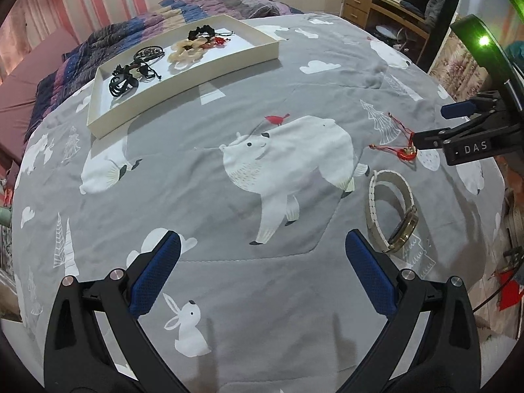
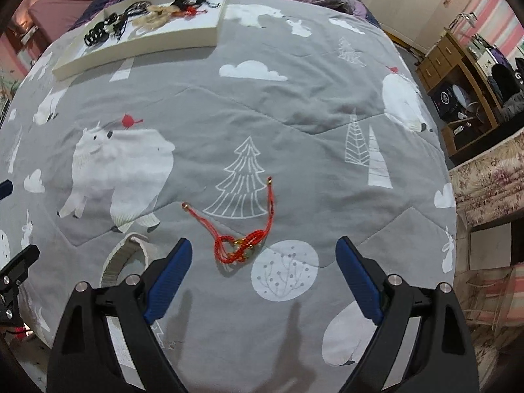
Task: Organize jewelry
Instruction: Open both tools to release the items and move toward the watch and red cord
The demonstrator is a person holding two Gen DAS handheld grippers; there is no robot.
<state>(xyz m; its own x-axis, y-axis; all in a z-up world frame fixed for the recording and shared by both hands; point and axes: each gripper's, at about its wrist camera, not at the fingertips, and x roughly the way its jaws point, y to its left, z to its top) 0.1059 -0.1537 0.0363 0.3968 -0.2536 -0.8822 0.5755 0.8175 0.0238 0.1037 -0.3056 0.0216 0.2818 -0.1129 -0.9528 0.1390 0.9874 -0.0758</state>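
Note:
A red cord bracelet [image 2: 240, 245] lies on the grey bear-print blanket, just ahead of my open right gripper [image 2: 263, 273], between its fingers' line. In the left wrist view the bracelet [image 1: 406, 154] lies under the right gripper [image 1: 435, 127], at the right. A white-band watch [image 1: 391, 214] with a gold case lies beside my open, empty left gripper [image 1: 262, 273]; its band [image 2: 126, 255] shows left of my right gripper. A cream tray [image 1: 242, 60] at the far side holds black hair ties, a cream flower piece and red items; the tray [image 2: 183, 37] also shows in the right wrist view.
The blanket [image 1: 229, 229] covers a bed with a striped purple quilt [image 1: 213, 0] behind the tray. A wooden desk [image 1: 383, 3] with clutter stands at the far right. A floral-covered surface [image 2: 491, 180] lies beyond the bed's right edge.

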